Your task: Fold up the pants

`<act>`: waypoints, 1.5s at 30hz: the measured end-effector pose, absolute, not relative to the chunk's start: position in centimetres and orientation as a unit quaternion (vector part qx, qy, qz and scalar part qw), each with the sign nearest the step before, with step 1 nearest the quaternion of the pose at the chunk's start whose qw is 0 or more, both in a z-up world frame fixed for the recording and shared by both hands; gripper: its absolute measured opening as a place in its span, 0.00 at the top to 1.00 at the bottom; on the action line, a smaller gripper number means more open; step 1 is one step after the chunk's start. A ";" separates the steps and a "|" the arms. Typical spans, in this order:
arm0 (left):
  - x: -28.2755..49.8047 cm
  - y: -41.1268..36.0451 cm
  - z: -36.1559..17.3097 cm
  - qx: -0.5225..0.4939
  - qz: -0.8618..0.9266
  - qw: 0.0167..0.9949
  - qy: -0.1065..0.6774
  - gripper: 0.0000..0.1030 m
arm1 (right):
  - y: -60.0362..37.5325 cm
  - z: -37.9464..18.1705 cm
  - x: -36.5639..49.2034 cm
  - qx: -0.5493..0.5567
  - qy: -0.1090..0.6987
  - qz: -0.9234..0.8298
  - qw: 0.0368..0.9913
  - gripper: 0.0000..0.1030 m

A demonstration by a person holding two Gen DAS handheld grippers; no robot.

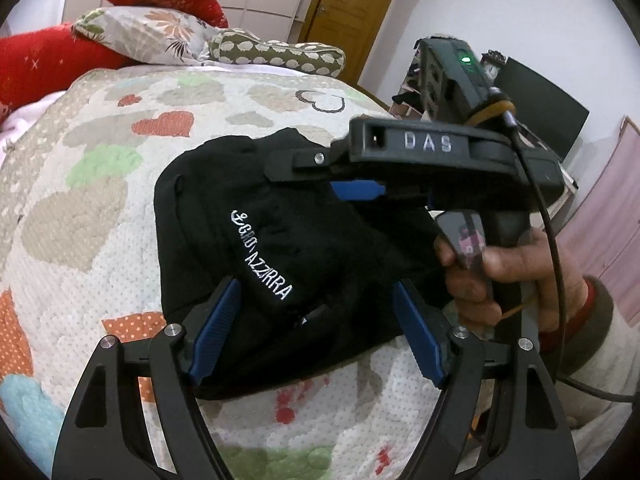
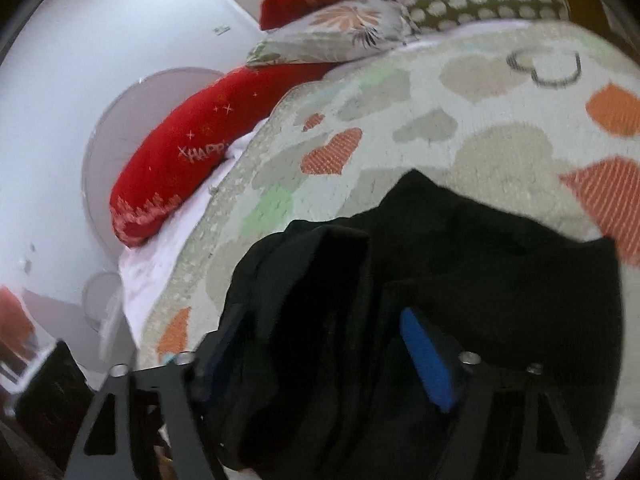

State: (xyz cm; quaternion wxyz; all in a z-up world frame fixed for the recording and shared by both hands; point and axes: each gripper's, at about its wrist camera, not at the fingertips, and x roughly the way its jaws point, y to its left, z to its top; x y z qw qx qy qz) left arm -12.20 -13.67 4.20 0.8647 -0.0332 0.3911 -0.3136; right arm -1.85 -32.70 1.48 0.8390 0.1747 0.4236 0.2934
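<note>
The black pants (image 1: 280, 248), with white embroidered lettering, lie bunched on the heart-patterned bedspread (image 1: 120, 184). My left gripper (image 1: 316, 320) is open, its blue pads (image 1: 218, 328) spread over the near edge of the pants, holding nothing. My right gripper (image 1: 360, 190) shows in the left wrist view, held by a hand, reaching into the pants from the right. In the right wrist view the pants (image 2: 500, 264) fill the lower frame and a fold of black cloth lies between the right gripper's (image 2: 320, 360) wide-spread fingers; one blue pad (image 2: 426, 360) shows.
Red cushions (image 1: 48, 64), a floral pillow (image 1: 152, 32) and a spotted pillow (image 1: 276, 52) lie at the head of the bed. A wooden door (image 1: 352, 8) and a dark screen (image 1: 540, 104) stand beyond the bed. A white wall (image 2: 80, 80) is at the left.
</note>
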 end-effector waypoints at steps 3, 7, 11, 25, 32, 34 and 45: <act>-12.4 -13.7 4.4 -0.031 -0.312 0.866 0.390 0.24 | -32.7 2.9 -2.6 0.157 0.408 0.301 0.847 0.41; -12.5 -13.8 4.3 -0.032 -0.311 0.866 0.390 0.24 | -32.7 2.5 -2.3 0.151 0.415 0.297 0.846 0.41; -12.6 -13.5 4.3 -0.034 -0.311 0.867 0.389 0.24 | -32.7 1.5 -1.6 0.181 0.420 0.301 0.836 0.38; -12.5 -13.0 4.2 -0.039 -0.317 0.865 0.387 0.24 | -31.6 2.2 -1.3 0.158 0.415 0.321 0.837 0.29; -12.6 -13.0 4.1 -0.040 -0.317 0.866 0.385 0.23 | -28.9 1.9 -2.1 0.103 0.419 0.354 0.830 0.33; -12.6 -13.0 4.1 -0.040 -0.316 0.866 0.385 0.23 | -29.2 0.8 -1.7 0.134 0.421 0.352 0.825 0.50; -14.3 -15.4 8.0 -0.024 -0.352 0.867 0.350 0.23 | -33.4 6.7 -5.5 0.149 0.349 0.355 0.854 0.78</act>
